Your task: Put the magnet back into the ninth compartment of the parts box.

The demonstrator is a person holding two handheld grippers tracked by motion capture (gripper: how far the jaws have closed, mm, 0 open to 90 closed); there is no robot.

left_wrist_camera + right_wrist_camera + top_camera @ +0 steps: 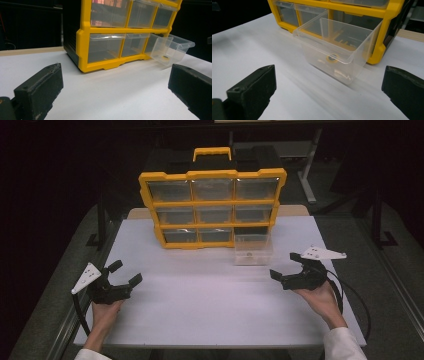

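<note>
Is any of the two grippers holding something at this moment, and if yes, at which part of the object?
Nothing is held. The left gripper and the right gripper both stand open over the white table, apart from the clear drawer.

The organiser cabinet [212, 208] has a bright yellow frame and a yellow carry handle [212, 153] over a black body; its black side shows in the left gripper view. Its drawers are clear, colourless plastic. The pulled-out drawer [334, 51] is equally clear, and a small ring-shaped part [332, 58] inside it is yellow with a dark grey centre. The table top [210, 300] is plain white with no pattern, edged at the back by a pale wooden strip [292, 210]. The left gripper [125, 274] and right gripper [286, 265] are matt black, each with a pale grey plate. The sleeves [345, 345] are white. The surroundings are dark.
</note>
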